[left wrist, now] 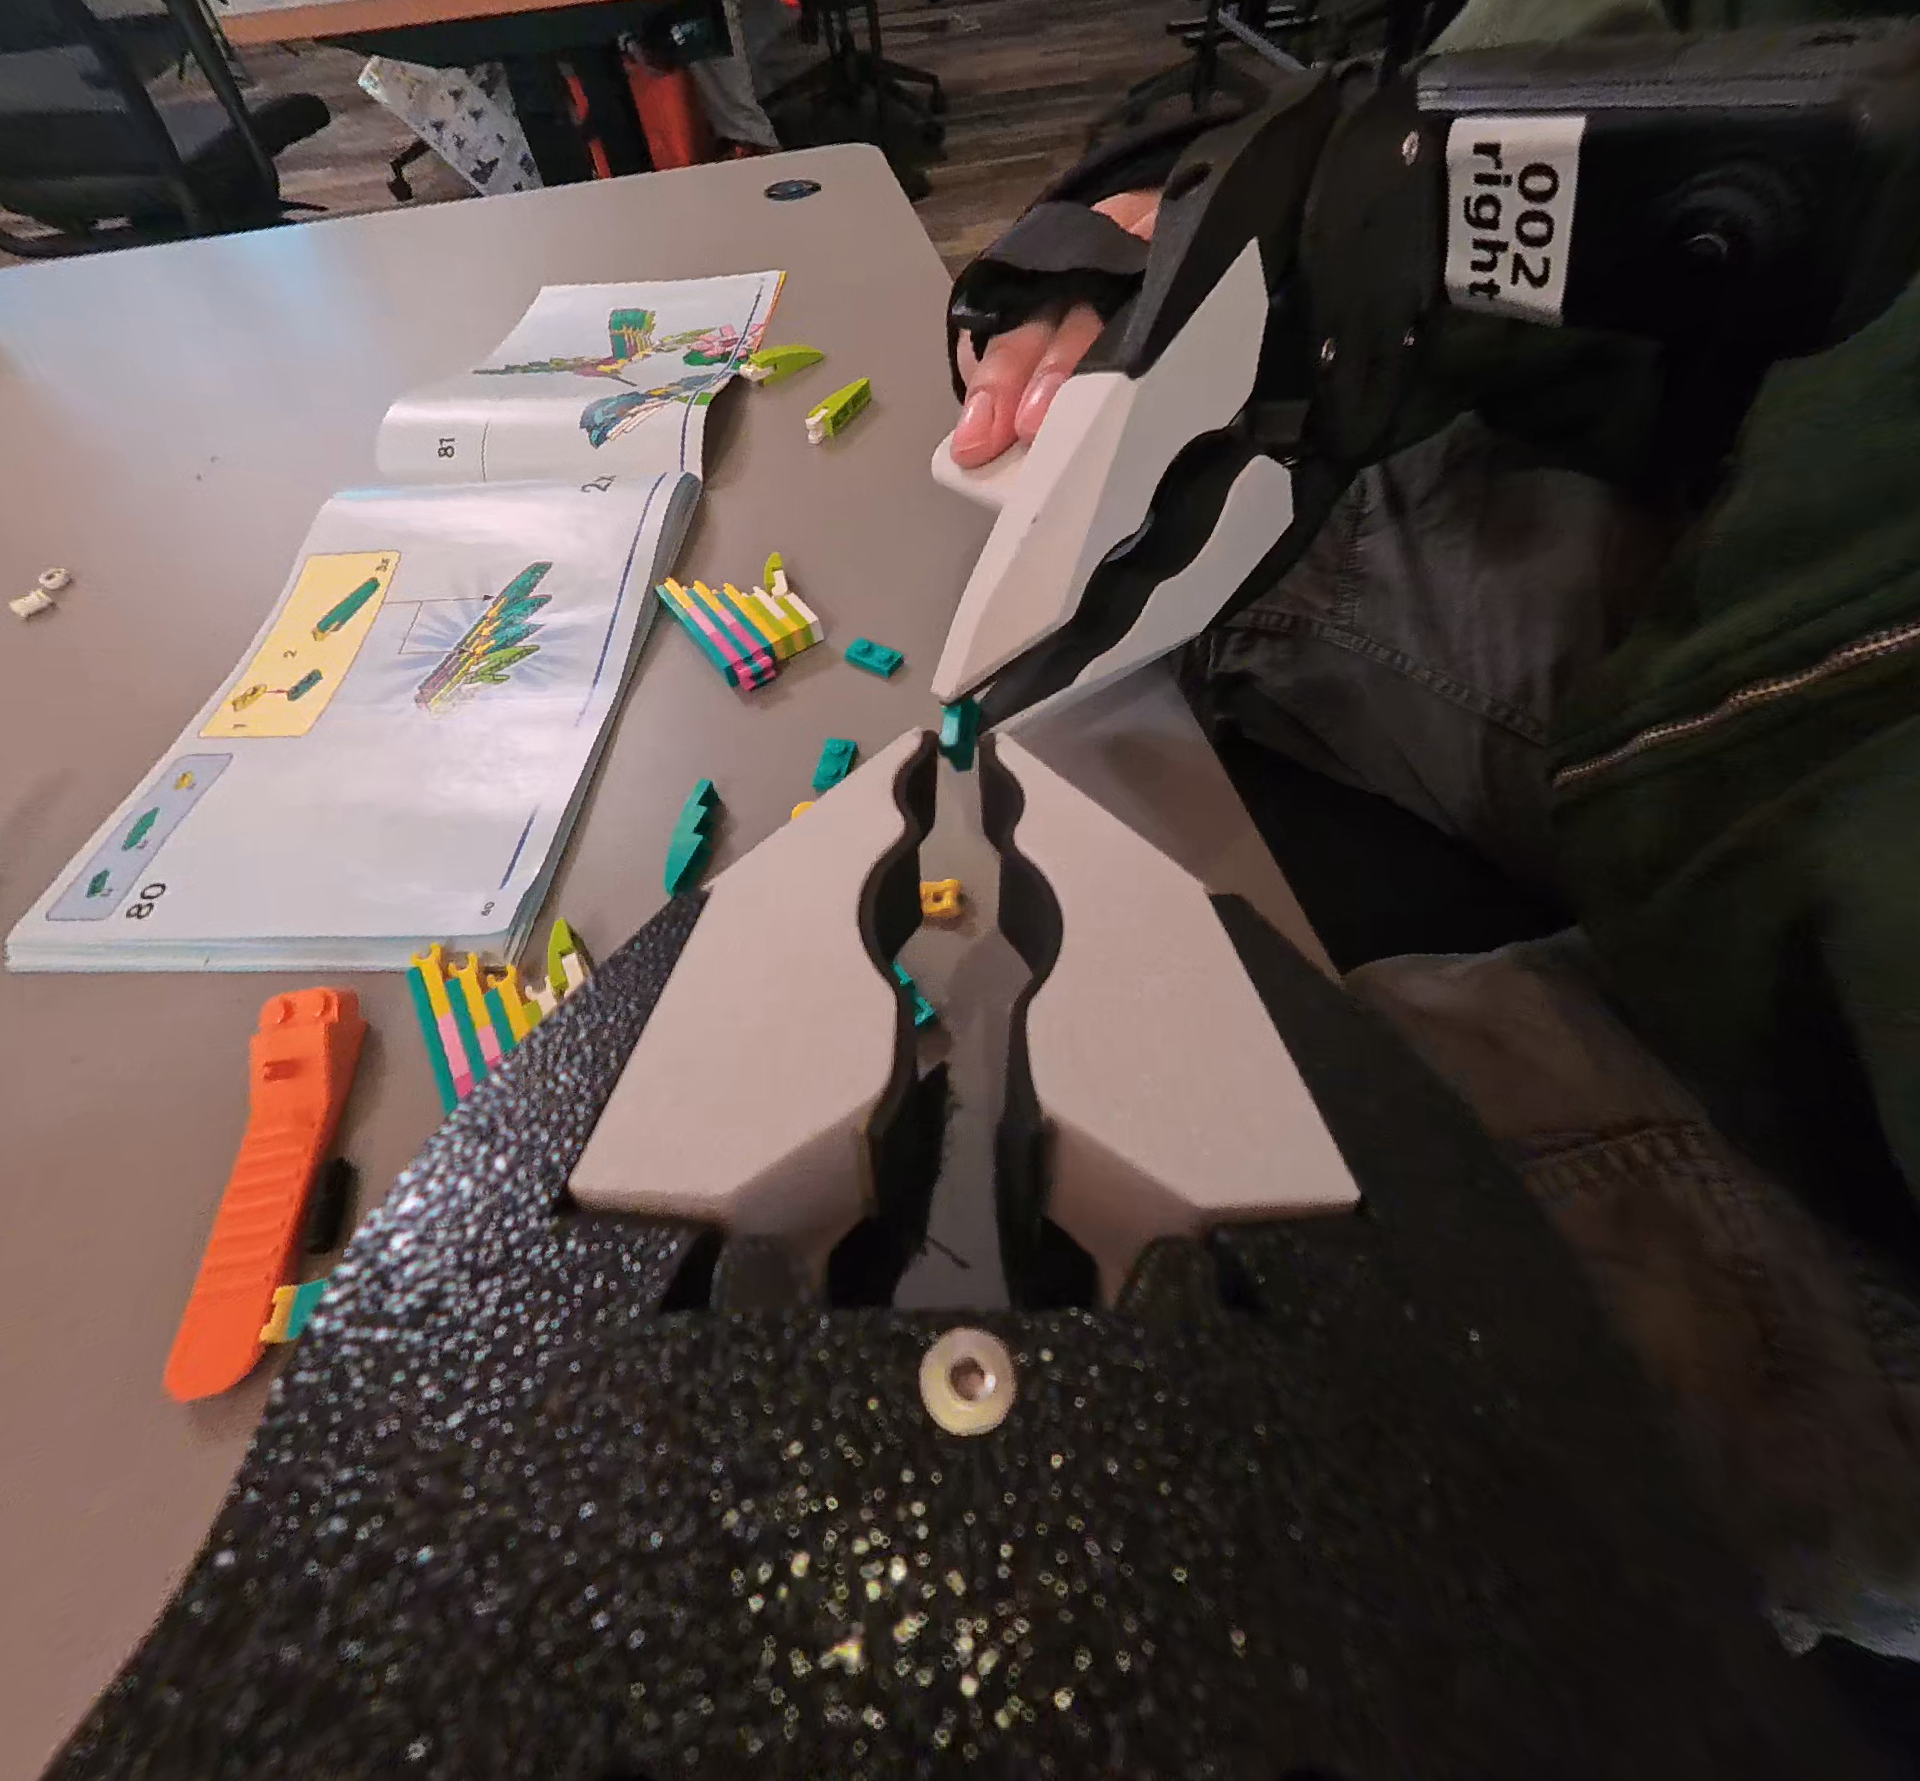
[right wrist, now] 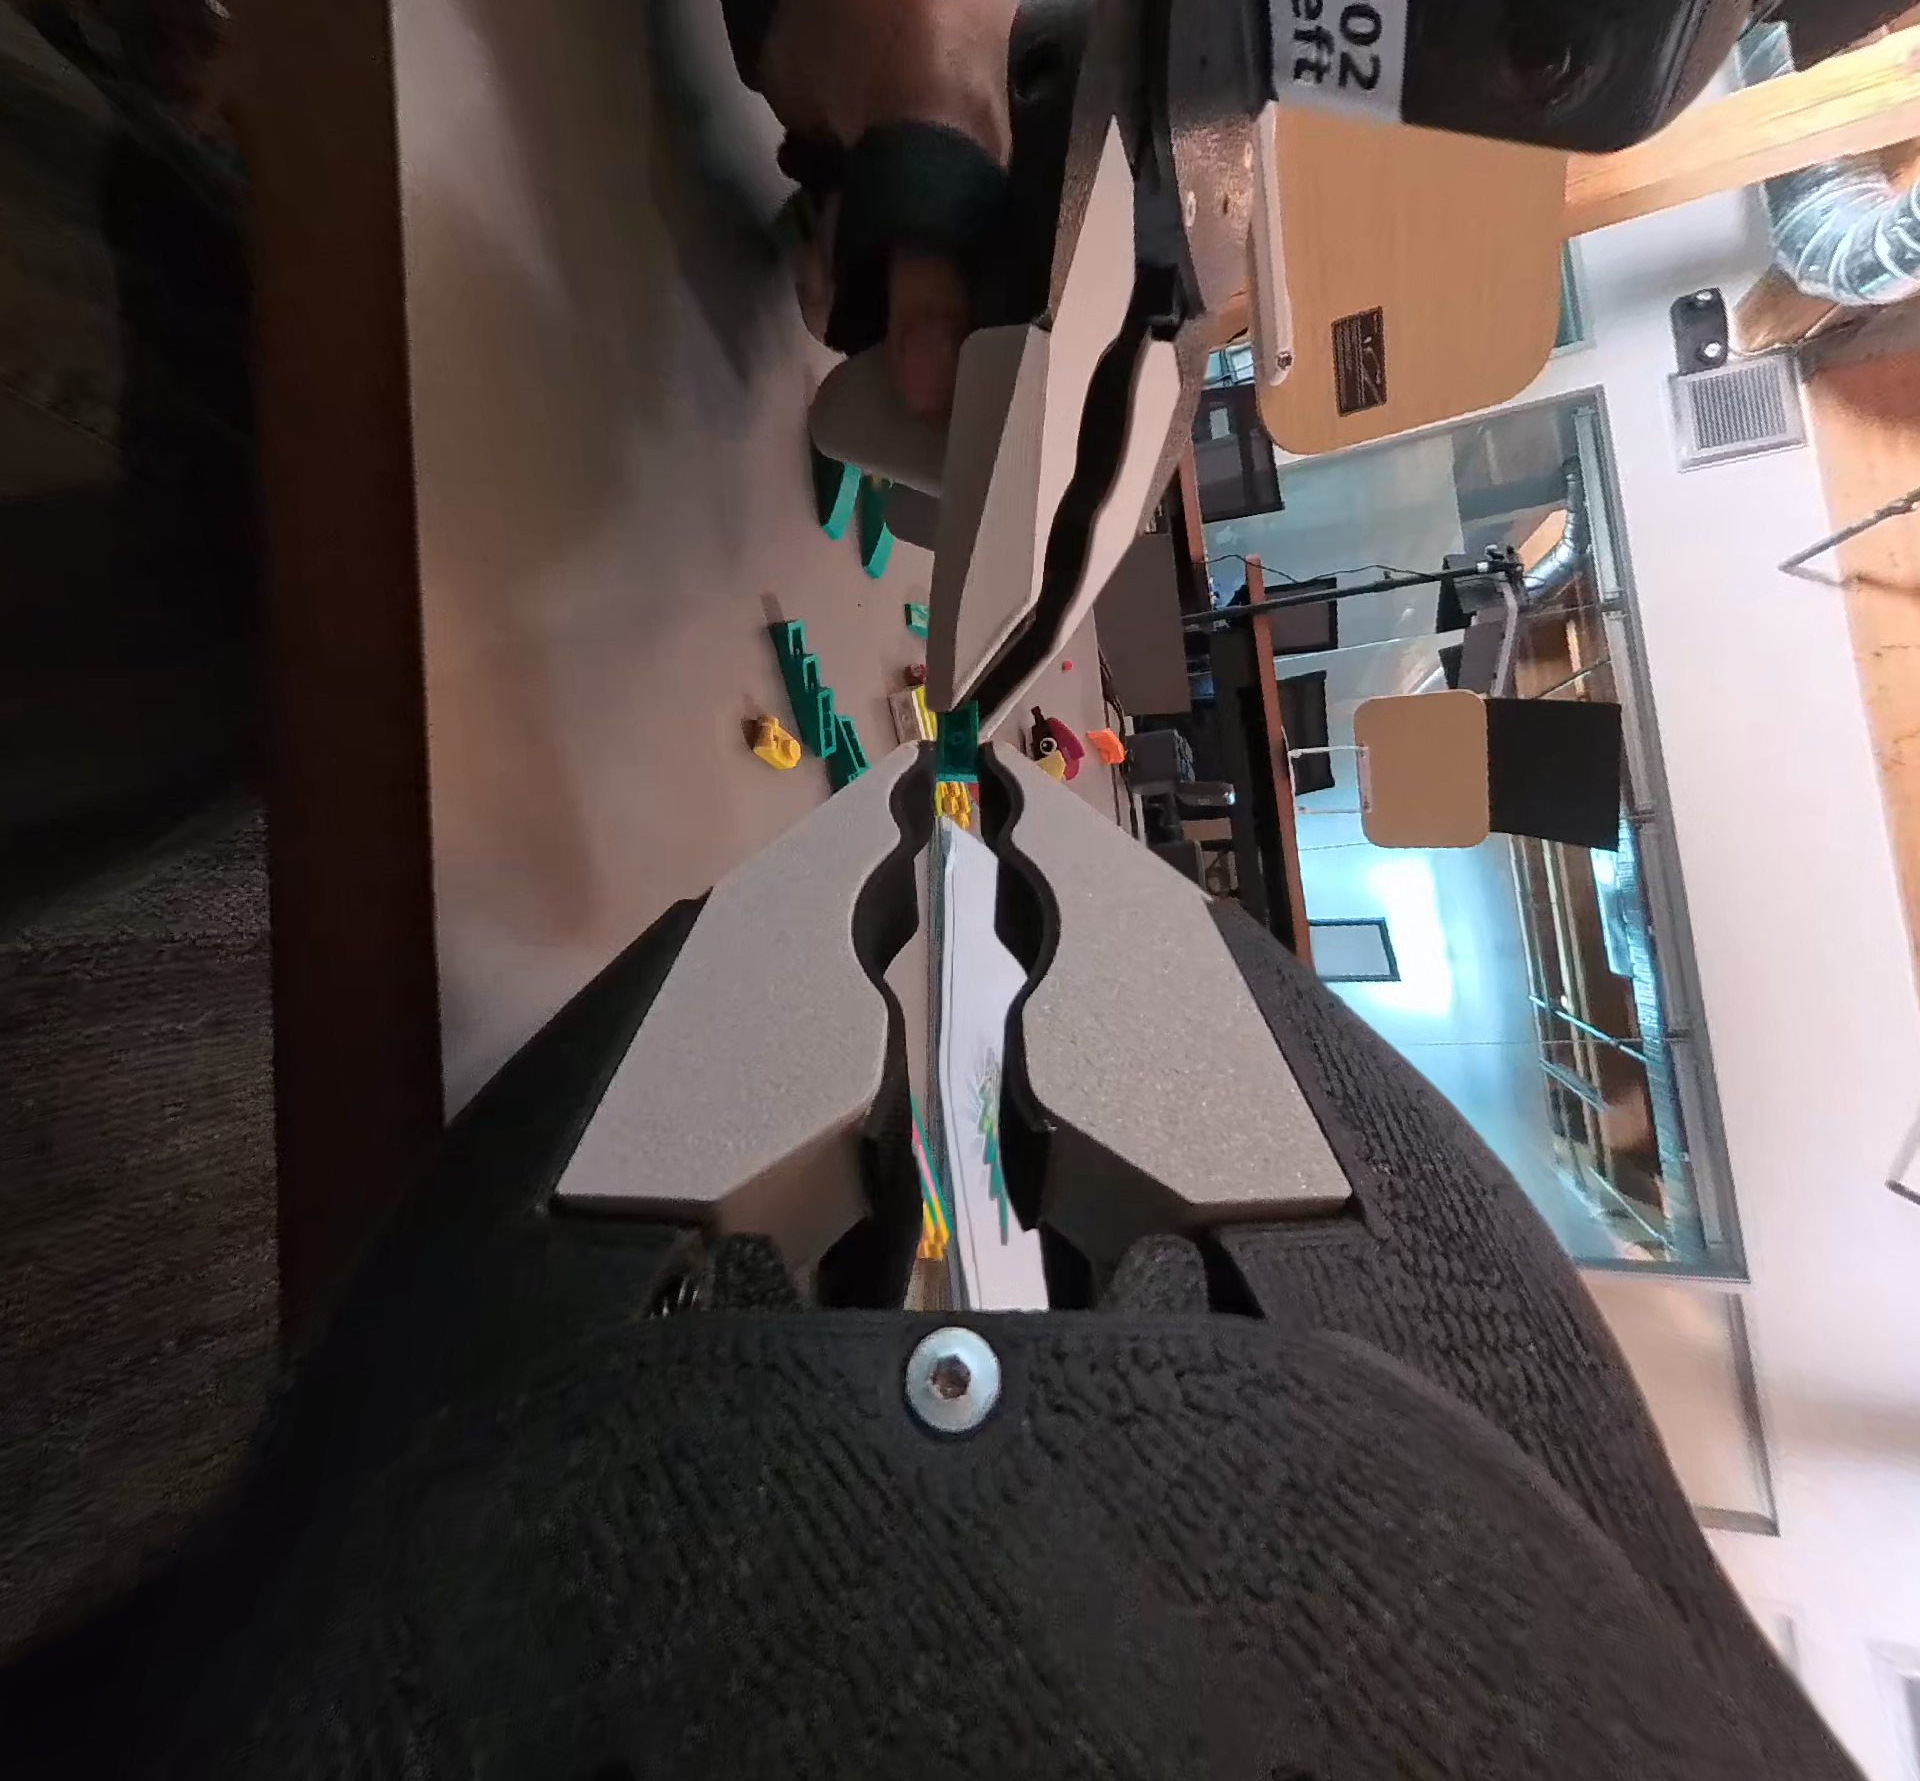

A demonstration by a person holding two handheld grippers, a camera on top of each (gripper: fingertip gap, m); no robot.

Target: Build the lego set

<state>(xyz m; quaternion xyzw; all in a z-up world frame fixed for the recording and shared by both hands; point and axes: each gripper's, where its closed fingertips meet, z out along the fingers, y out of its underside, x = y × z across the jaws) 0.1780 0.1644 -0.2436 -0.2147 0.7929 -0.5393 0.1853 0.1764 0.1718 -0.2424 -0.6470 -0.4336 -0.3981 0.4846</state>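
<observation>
Surface: grey table (left wrist: pixel 208 360) with a rounded far corner, office chairs and another desk behind it.
Grippers: two, meeting tip to tip above the table's near edge.
Left gripper (left wrist: pixel 956 744): fingers drawn close, tips almost together beside a small teal piece (left wrist: pixel 958 732); whether they actually clamp it cannot be told.
Right gripper (left wrist: pixel 966 692): comes in from the upper right, fingers pressed onto the top of the same teal piece.
Right wrist view: the teal piece (right wrist: pixel 956 744) sits right between the right gripper's (right wrist: pixel 956 775) tips, with the left gripper (right wrist: pixel 961 697) touching its far end; a yellow bit shows just behind it.
Near items: one orange brick separator (left wrist: pixel 260 1191) lying flat at the near left, with a small yellow and teal piece at its lower end; one striped stack of teal, pink and yellow plates (left wrist: pixel 478 1014) just beside it, partly hidden by the left gripper's body.
Under the fingers: one small yellow piece (left wrist: pixel 940 898) seen through the gap.
Middle: one open instruction booklet (left wrist: pixel 395 671); one toothed teal piece (left wrist: pixel 694 836); two small teal plates (left wrist: pixel 873 656); a second striped stack (left wrist: pixel 743 630).
Far: two lime wedge pieces (left wrist: pixel 836 406) by the booklet's far page; two small white pieces (left wrist: pixel 42 588) at the left edge.
In the way: the left gripper's wide body covers the near table.
</observation>
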